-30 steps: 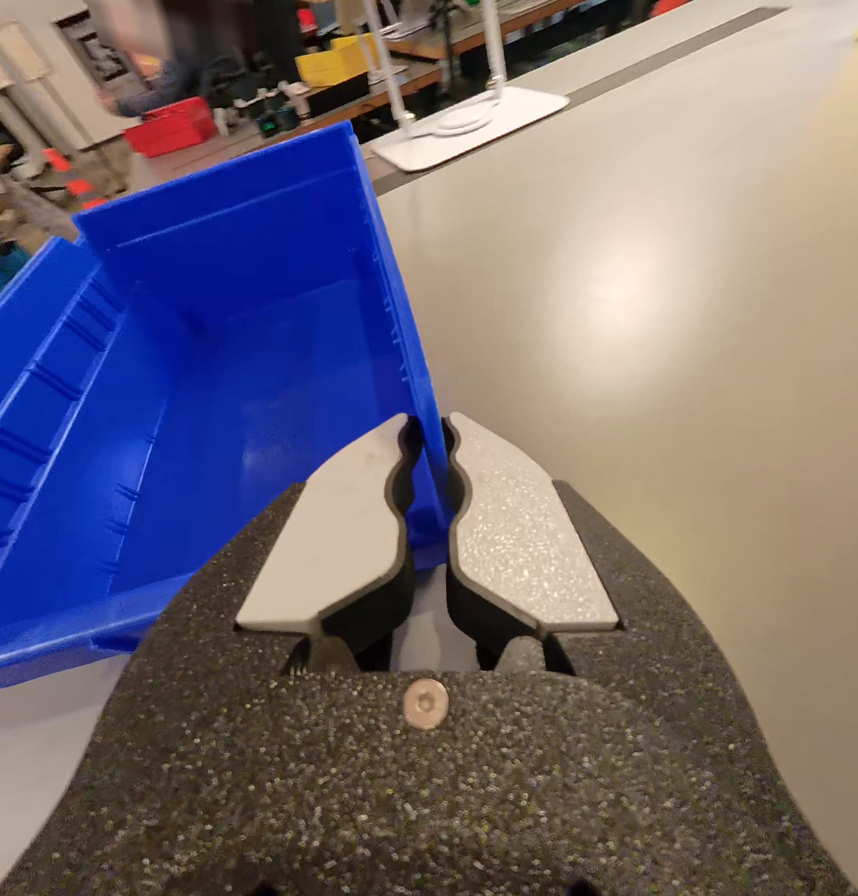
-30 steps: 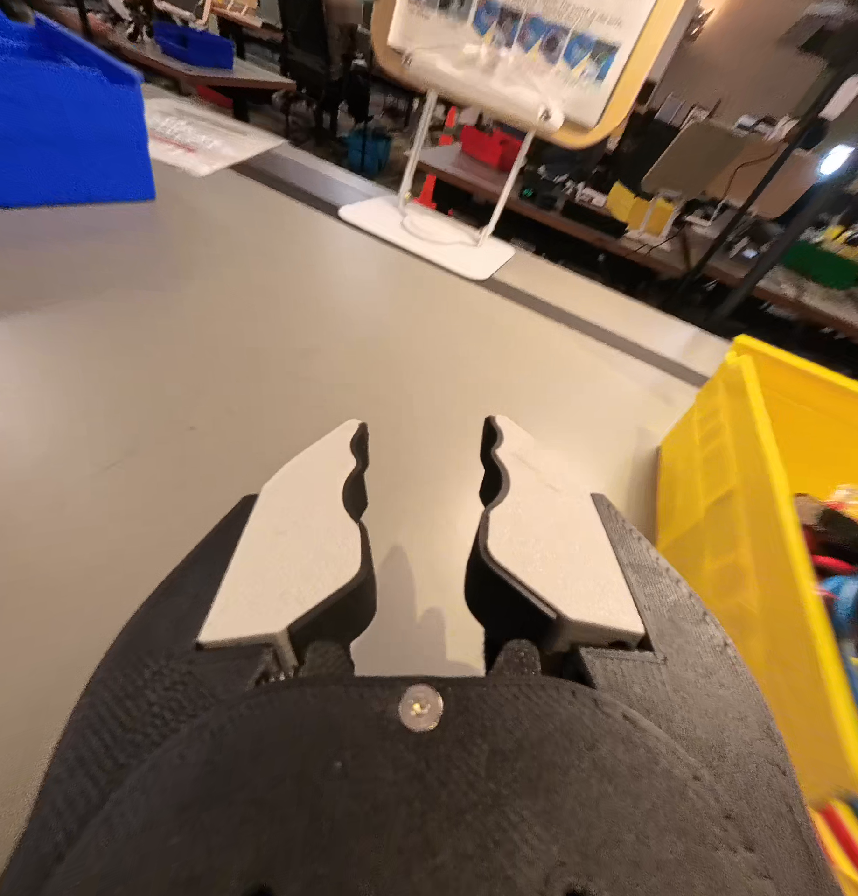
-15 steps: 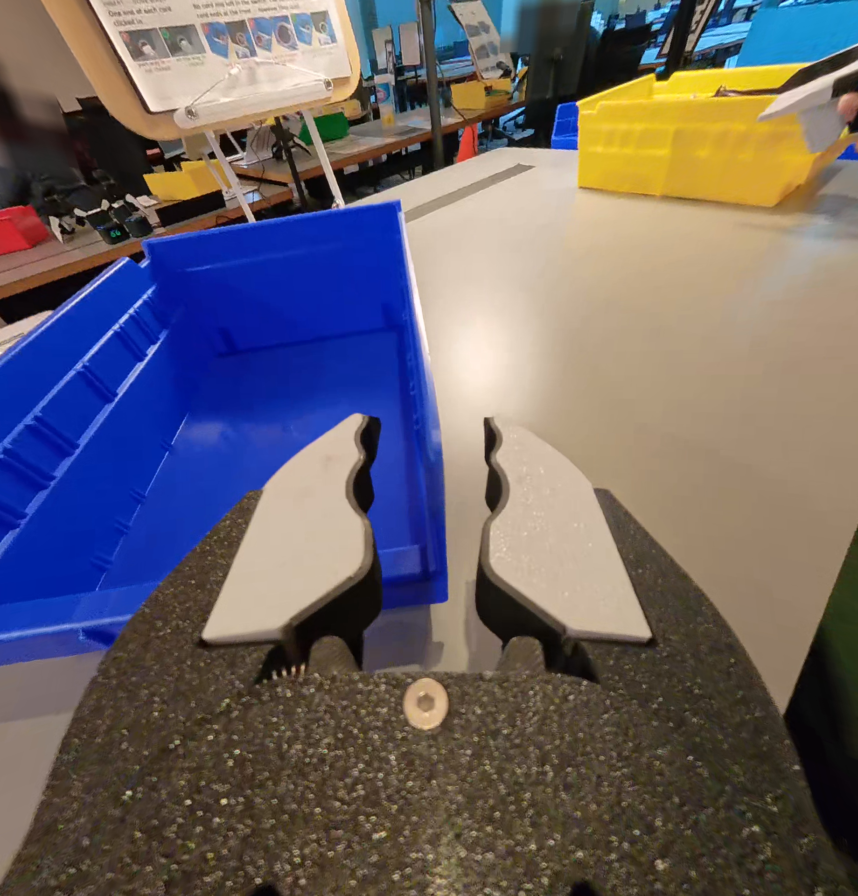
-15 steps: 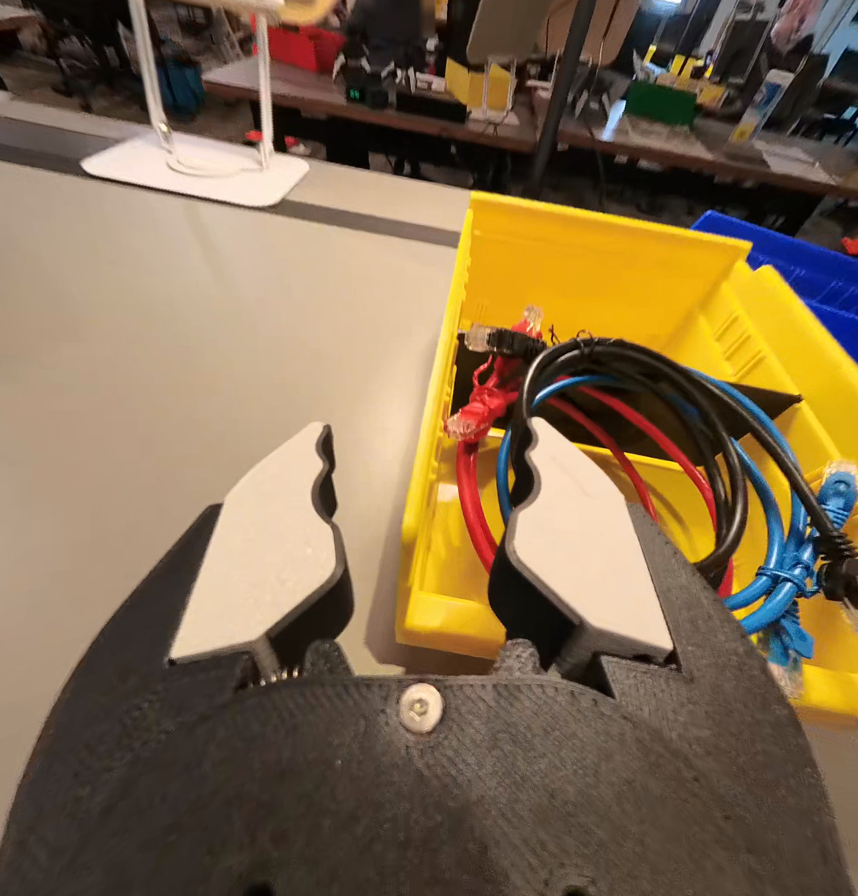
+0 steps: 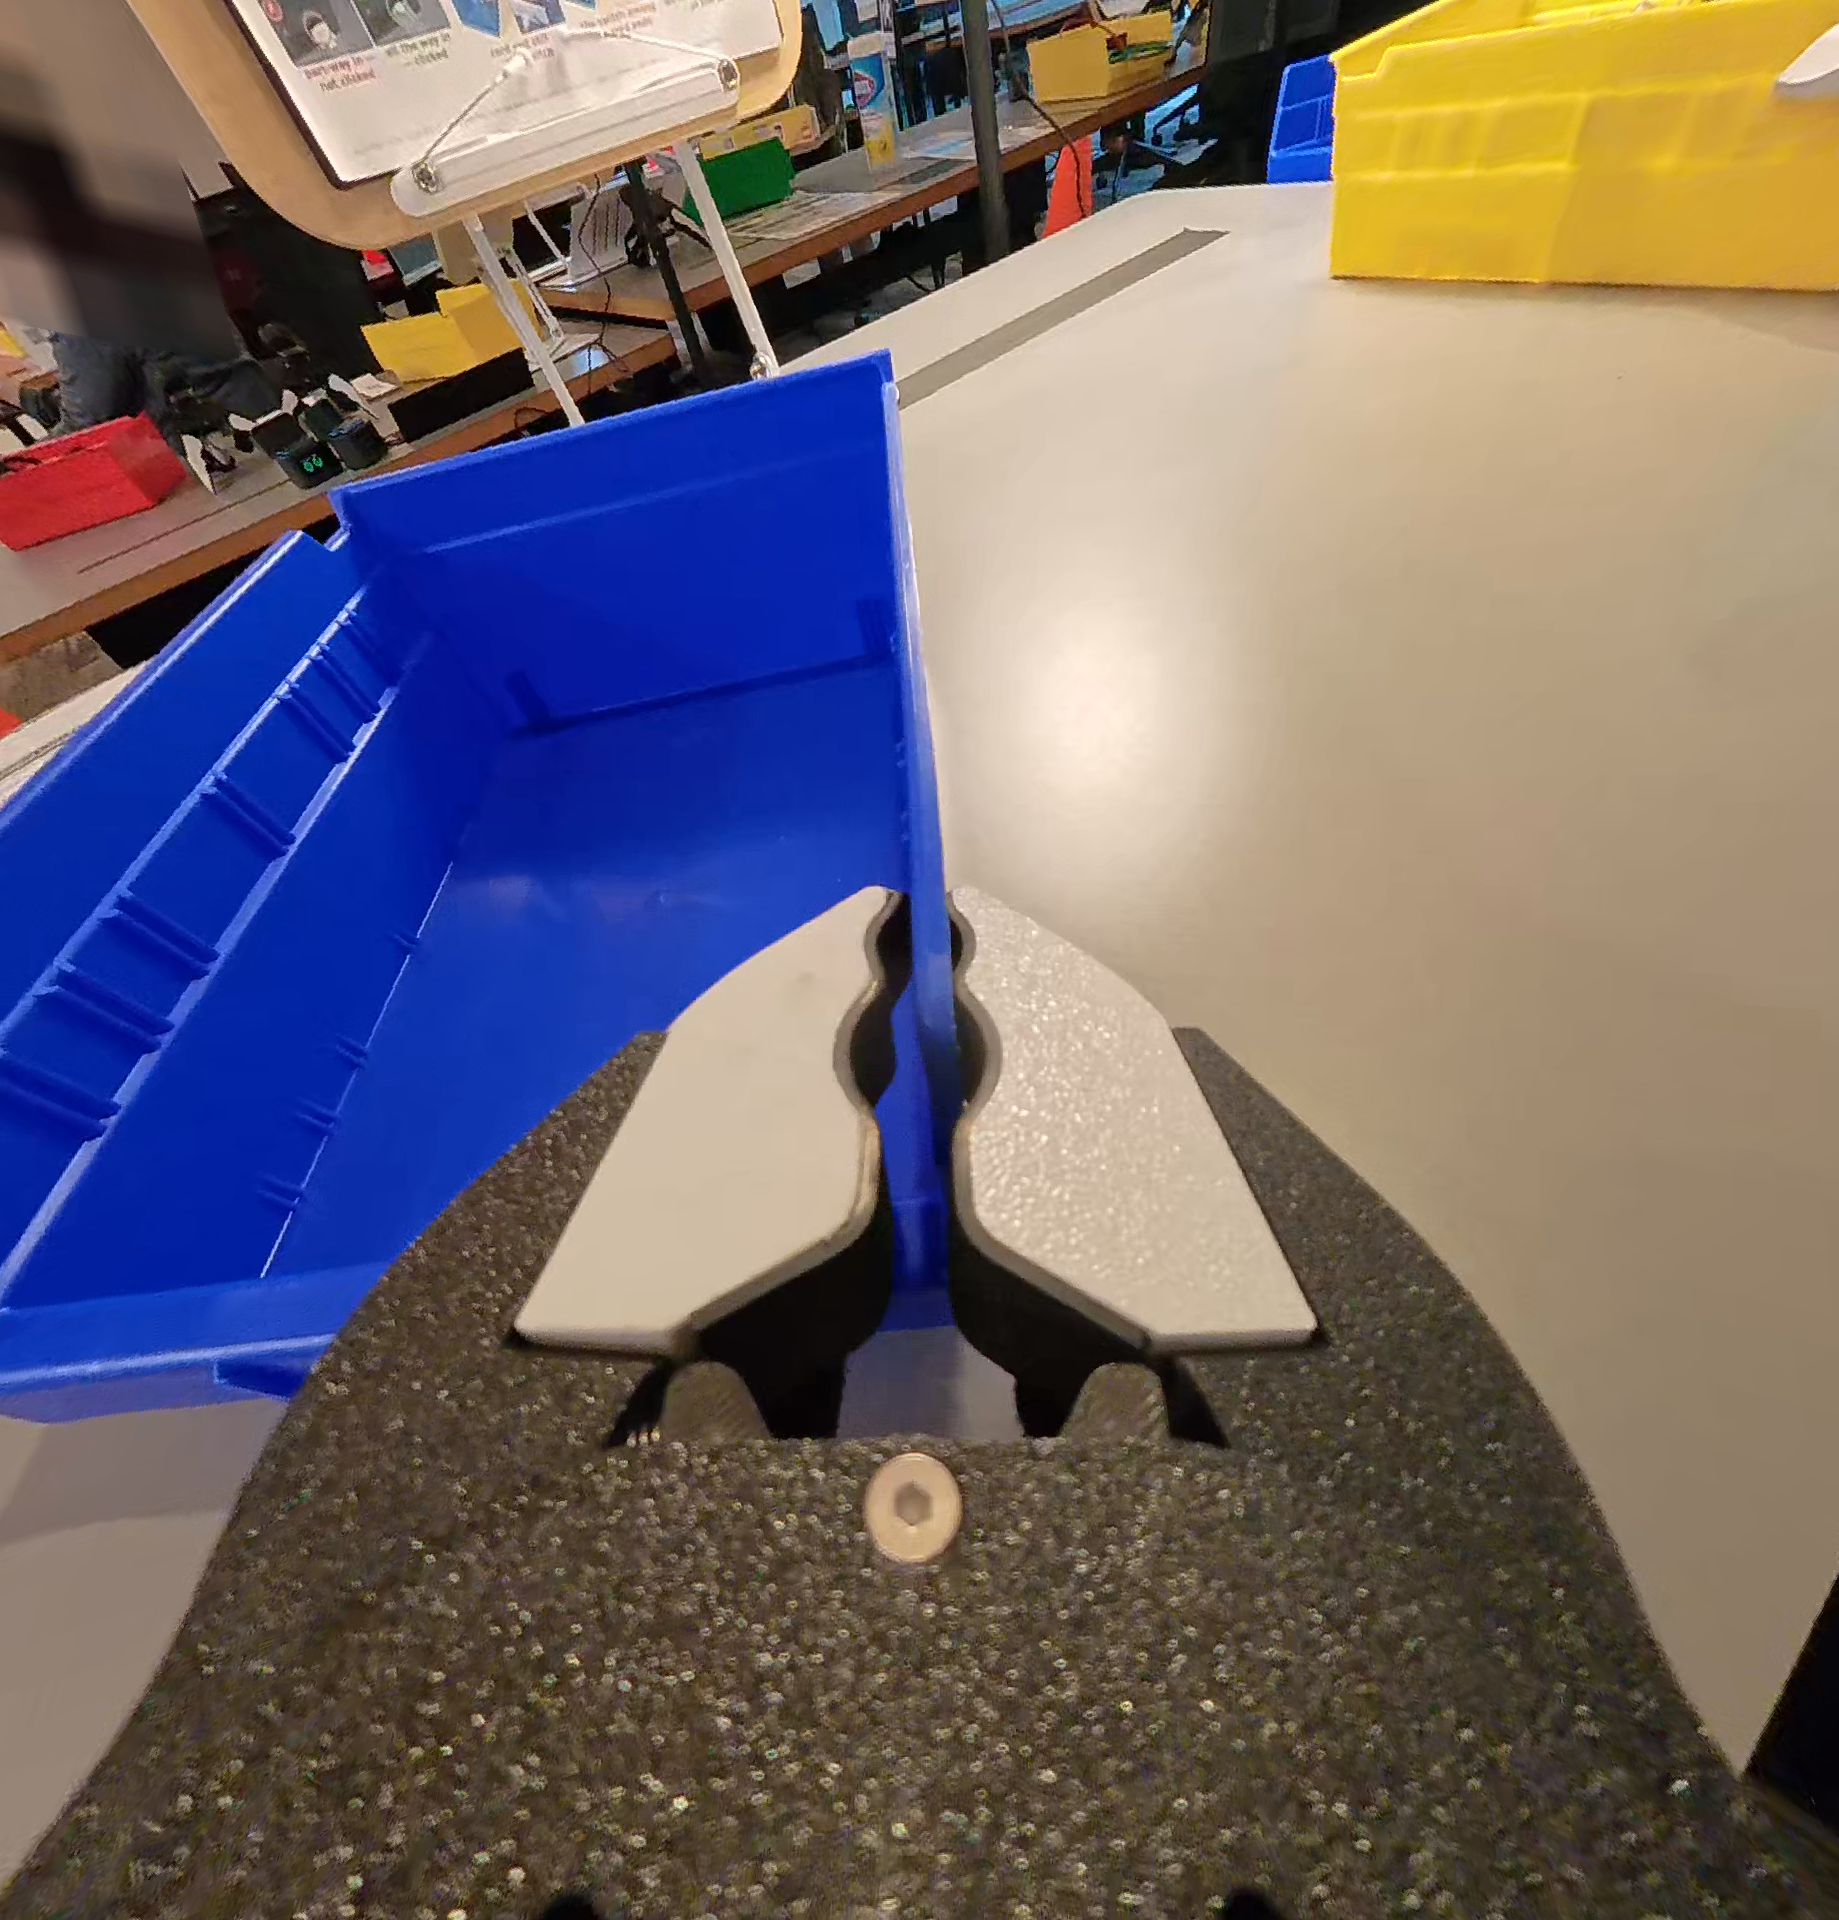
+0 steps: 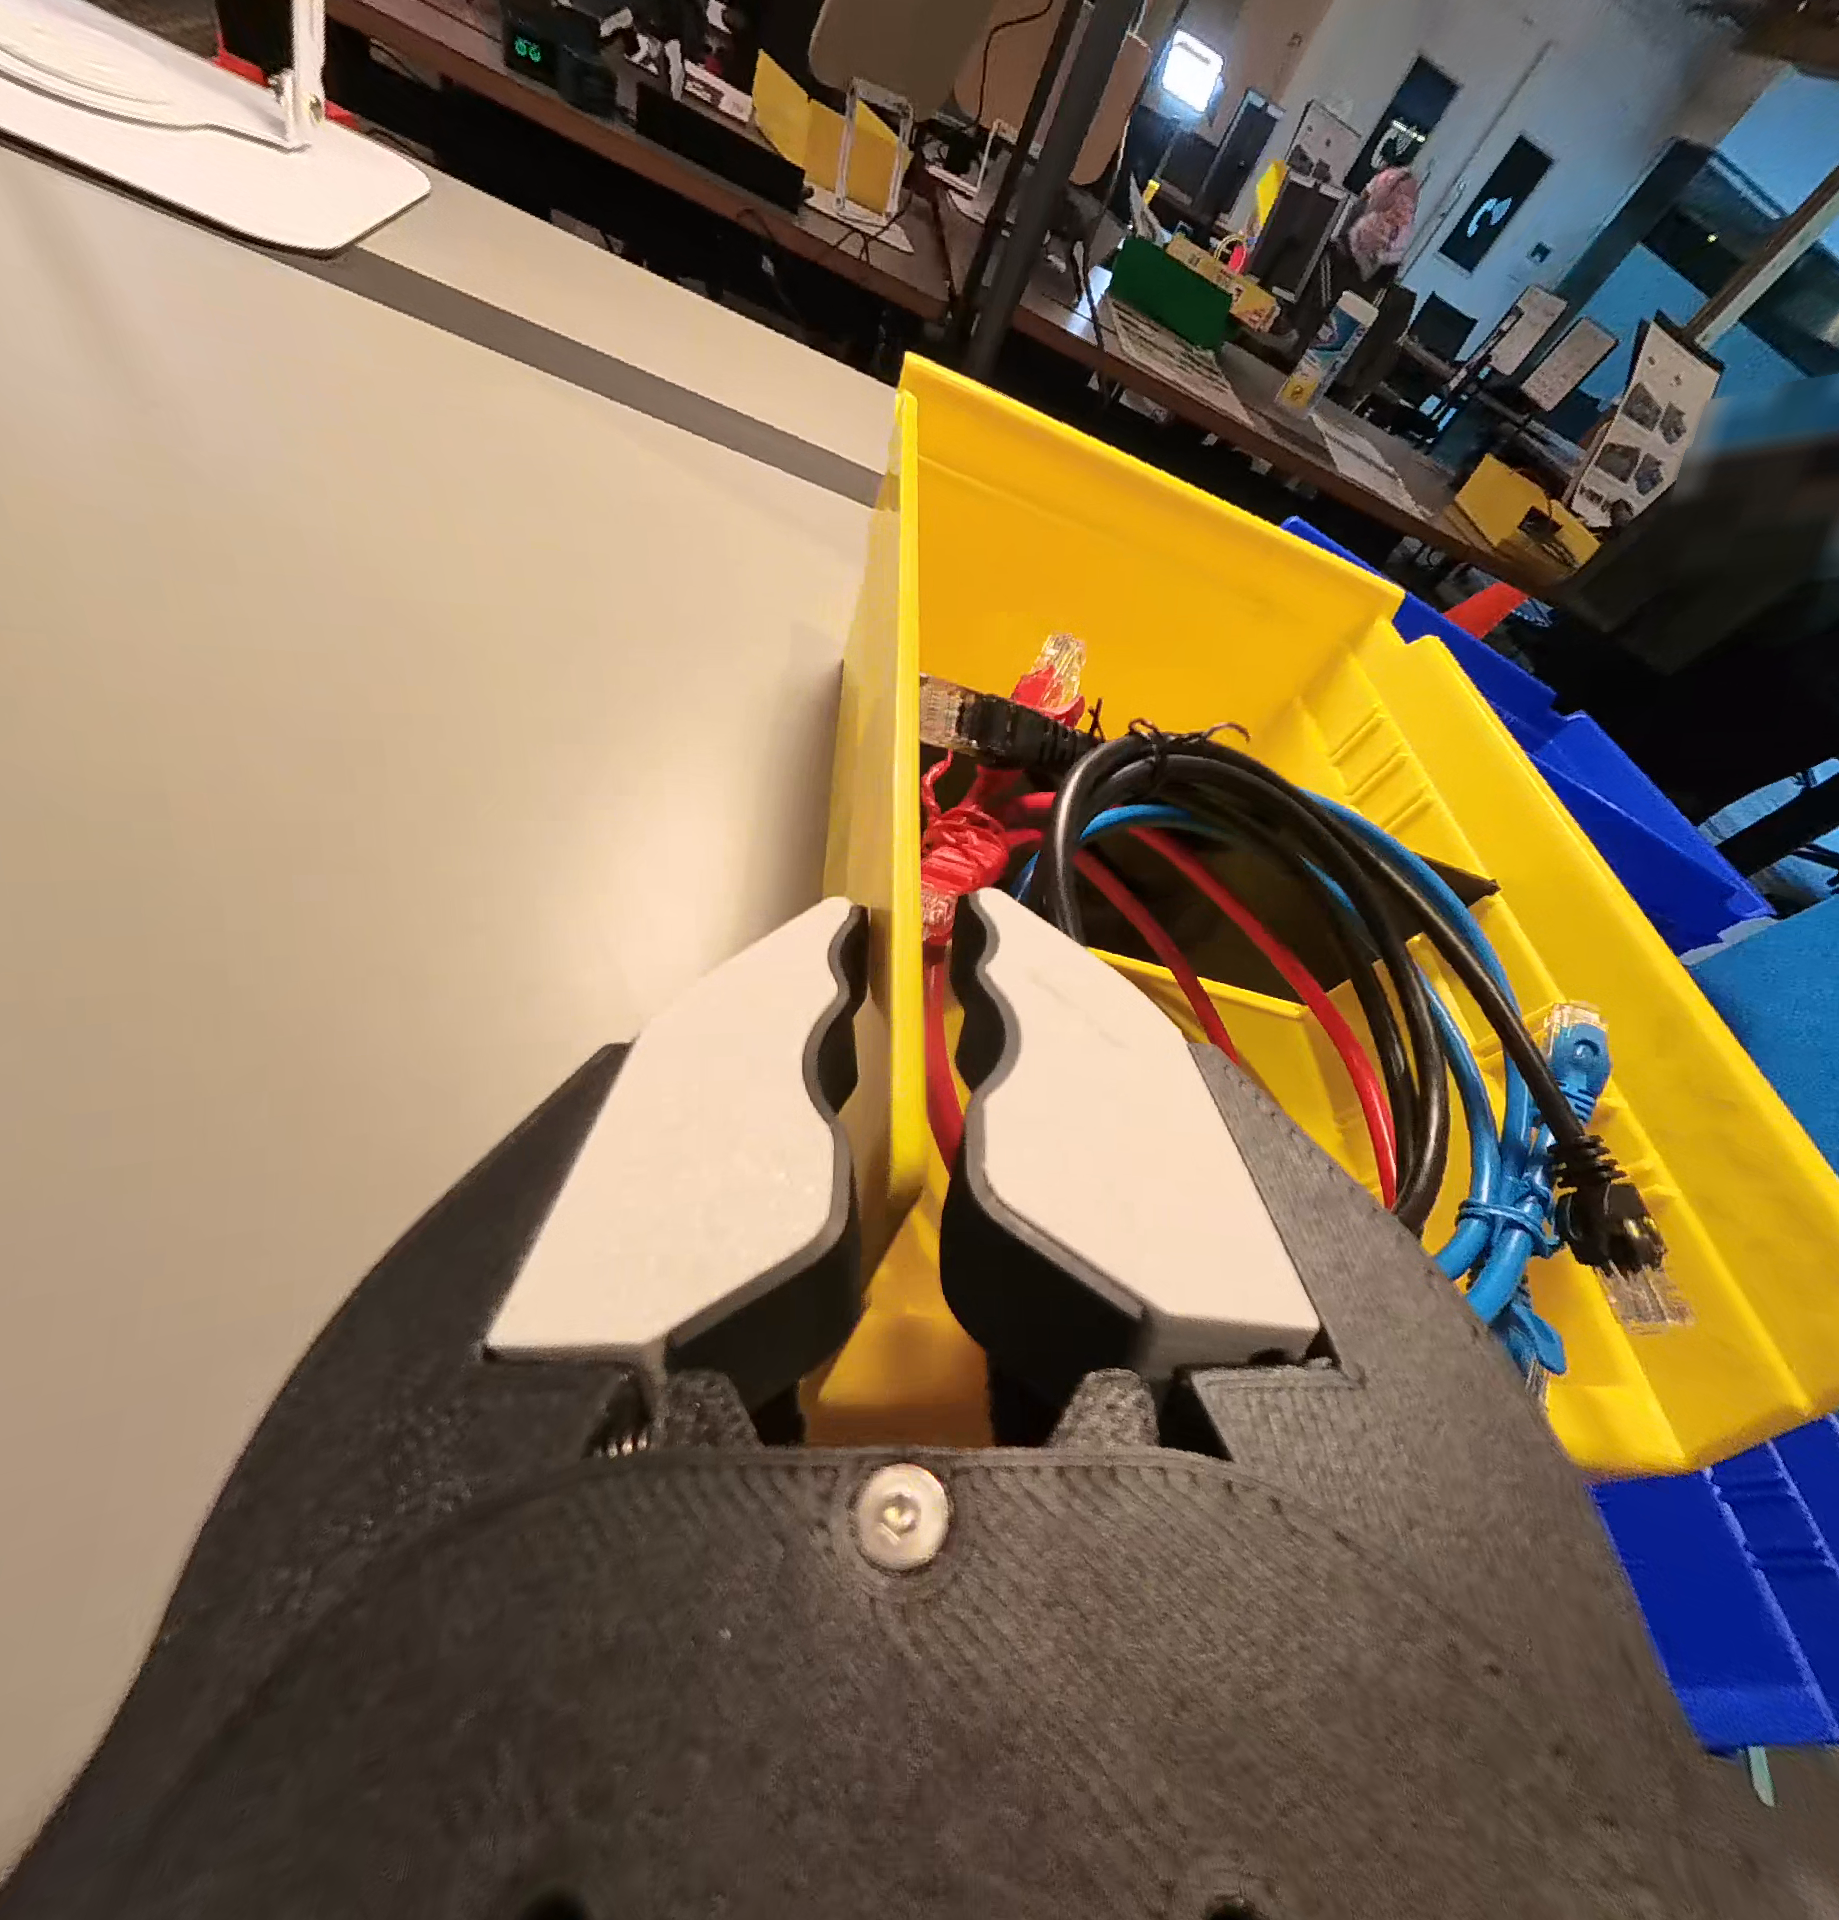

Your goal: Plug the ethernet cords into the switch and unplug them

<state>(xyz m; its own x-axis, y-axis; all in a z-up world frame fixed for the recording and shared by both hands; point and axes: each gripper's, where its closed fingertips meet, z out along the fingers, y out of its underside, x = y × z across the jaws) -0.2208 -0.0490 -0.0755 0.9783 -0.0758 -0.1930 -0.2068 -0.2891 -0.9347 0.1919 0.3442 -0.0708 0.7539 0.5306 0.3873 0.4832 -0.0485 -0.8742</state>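
Note:
My left gripper (image 5: 925, 920) is shut on the right wall of an empty blue bin (image 5: 634, 582). My right gripper (image 6: 910, 930) is shut on the left wall of a yellow bin (image 6: 1102, 561). That bin holds coiled ethernet cords: a red one (image 6: 1154, 935), a blue one (image 6: 1466, 1091) and a black one (image 6: 1310, 821). A flat black piece (image 6: 1268, 925), perhaps the switch, lies under the cords and is mostly hidden. The yellow bin also shows far off in the left wrist view (image 5: 1580, 177).
Both bins sit on a wide grey table (image 5: 1414, 727). A sign board on a white stand (image 5: 541, 94) is behind the blue bin; its base shows in the right wrist view (image 6: 167, 135). More blue bins (image 6: 1725, 1558) sit right of the yellow one.
My left gripper let go of the blue bin's wall, then shut on it again. My right gripper swung right to the yellow bin and closed from open onto its left wall.

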